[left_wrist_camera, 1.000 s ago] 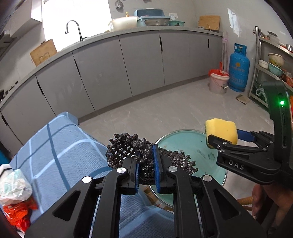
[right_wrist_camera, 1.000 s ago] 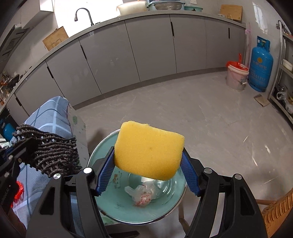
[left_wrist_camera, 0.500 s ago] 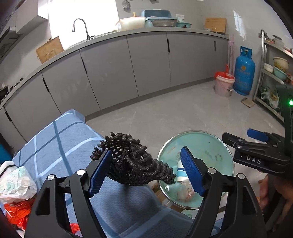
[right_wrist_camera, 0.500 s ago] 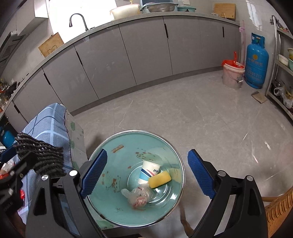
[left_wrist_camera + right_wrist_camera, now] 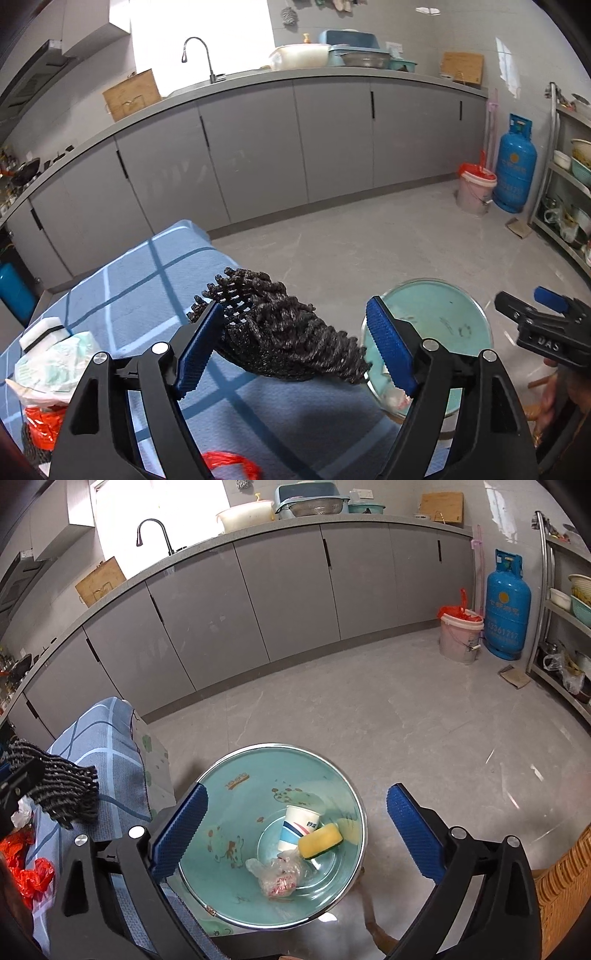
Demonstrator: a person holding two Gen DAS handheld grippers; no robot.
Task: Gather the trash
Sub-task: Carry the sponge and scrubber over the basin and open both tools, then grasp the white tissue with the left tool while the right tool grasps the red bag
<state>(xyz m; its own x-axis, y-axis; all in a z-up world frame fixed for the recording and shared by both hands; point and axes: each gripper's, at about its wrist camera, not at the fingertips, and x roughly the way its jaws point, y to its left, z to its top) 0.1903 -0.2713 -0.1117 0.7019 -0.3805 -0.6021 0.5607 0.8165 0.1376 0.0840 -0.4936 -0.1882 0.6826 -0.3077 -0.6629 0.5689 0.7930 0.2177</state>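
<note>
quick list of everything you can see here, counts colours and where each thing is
basin: 1, teal, steel rim, beside the table under the right gripper
paper cup: 1, white with blue and red, in the basin
sponge: 1, yellow, in the basin against the cup
plastic bag: 1, clear, crumpled, in the basin
woven mat: 1, black, between the left pads, hanging towards the basin
tablecloth: 1, blue check, on the table
red bags: red, on the cloth, count unclear
gas cylinder: 1, blue, far wall
bucket: 1, pale, red liner, beside the cylinder
left gripper: 1, black, blue pads, open
right gripper: 1, same, jaws opening, nothing between
</note>
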